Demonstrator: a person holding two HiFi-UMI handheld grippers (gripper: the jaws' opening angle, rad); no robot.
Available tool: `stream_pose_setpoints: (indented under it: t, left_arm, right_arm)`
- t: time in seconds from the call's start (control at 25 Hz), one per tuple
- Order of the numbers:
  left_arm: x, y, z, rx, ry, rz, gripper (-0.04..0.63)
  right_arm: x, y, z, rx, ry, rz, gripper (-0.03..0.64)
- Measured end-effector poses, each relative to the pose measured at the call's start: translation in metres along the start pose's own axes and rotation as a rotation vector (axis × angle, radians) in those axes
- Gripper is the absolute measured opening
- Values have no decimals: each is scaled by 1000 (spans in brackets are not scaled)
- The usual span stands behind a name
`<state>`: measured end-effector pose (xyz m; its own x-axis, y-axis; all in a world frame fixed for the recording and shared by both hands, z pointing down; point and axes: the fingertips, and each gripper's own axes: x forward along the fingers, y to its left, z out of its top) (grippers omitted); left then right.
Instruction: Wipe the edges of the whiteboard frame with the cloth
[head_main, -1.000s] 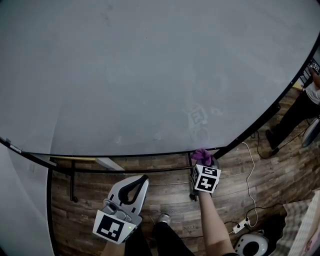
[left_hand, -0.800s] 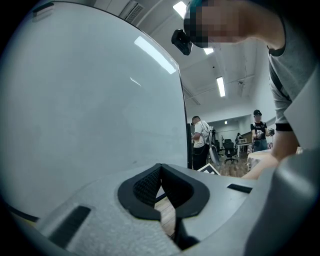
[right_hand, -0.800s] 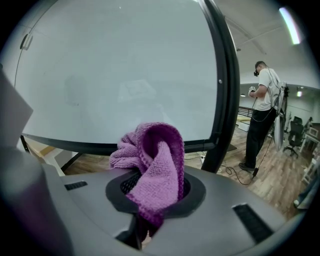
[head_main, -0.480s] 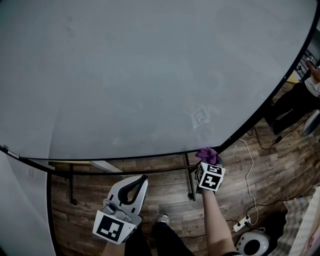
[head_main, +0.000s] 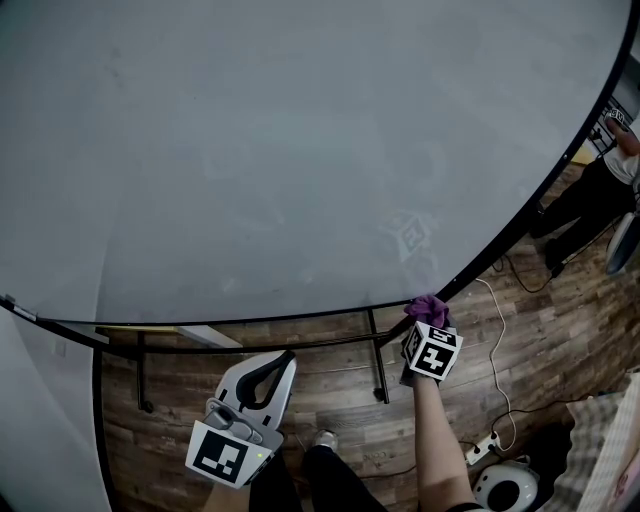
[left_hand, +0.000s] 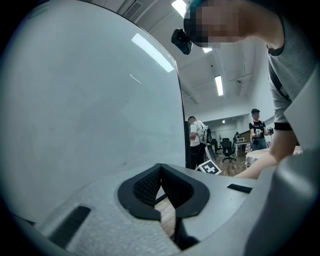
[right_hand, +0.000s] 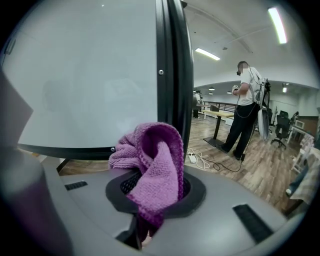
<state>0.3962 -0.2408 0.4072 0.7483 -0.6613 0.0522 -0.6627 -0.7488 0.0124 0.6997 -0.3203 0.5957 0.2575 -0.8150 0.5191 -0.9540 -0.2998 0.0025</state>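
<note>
The whiteboard (head_main: 300, 150) fills most of the head view, with its black frame (head_main: 300, 317) curving along the bottom. My right gripper (head_main: 428, 318) is shut on a purple knitted cloth (head_main: 428, 307), which presses on the frame at its lower right corner. In the right gripper view the cloth (right_hand: 155, 160) bulges out of the right gripper (right_hand: 155, 187), right against the black frame strip (right_hand: 175, 65). My left gripper (head_main: 285, 358) hangs lower, away from the board over the floor. In its own view the left gripper (left_hand: 161, 170) is shut with nothing in it.
The board's stand bars (head_main: 260, 345) run under the frame. A power strip with a cable (head_main: 488, 443) and a white round device (head_main: 505, 488) lie on the wooden floor at the lower right. A person (head_main: 610, 190) stands at the right edge; others (right_hand: 245, 110) stand farther back.
My right gripper has slid the cloth to the right along the bottom frame, up to the corner. The left gripper has stayed where it was.
</note>
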Motion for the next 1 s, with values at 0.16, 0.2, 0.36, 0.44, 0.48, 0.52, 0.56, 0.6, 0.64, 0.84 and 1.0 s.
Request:
stream_pose_setpoints:
  t: [0.16, 0.2, 0.36, 0.44, 0.48, 0.52, 0.56, 0.6, 0.64, 0.84, 1.0]
  left_arm:
    - [4, -1, 0, -1, 1, -2, 17]
    - [4, 0, 0, -2, 1, -1, 17]
    - [3, 2, 0, -1, -2, 7, 17]
    - [3, 3, 0, -1, -2, 9, 17]
    - [3, 4, 0, -3, -2, 11, 17]
    - [2, 5, 0, -4, -2, 14, 17]
    - [2, 6, 0, -5, -2, 17, 17]
    - [1, 7, 1, -5, -4, 20, 17]
    - [1, 8, 2, -4, -7, 22, 17]
    - [-8, 8, 5, 12, -24, 27, 17]
    - [-20, 11, 13, 31, -73, 34, 17]
  right_arm:
    - [0, -7, 1, -4, 2, -8, 60]
    - [0, -9, 1, 2, 3, -12, 60]
    - [0, -14, 0, 38, 10, -16, 60]
    - [0, -16, -1, 58, 15, -23, 60]
    - [0, -17, -1, 70, 17, -27, 60]
    - [0, -18, -2, 81, 19, -32, 60]
    - [1, -18, -2, 87, 19, -36, 60]
    - [1, -18, -1, 90, 18, -39, 60]
    - [1, -17, -1, 93, 16, -39, 60]
    - [-9, -16, 0, 106, -26, -15, 60]
    - [-26, -3, 0, 103, -66, 34, 60]
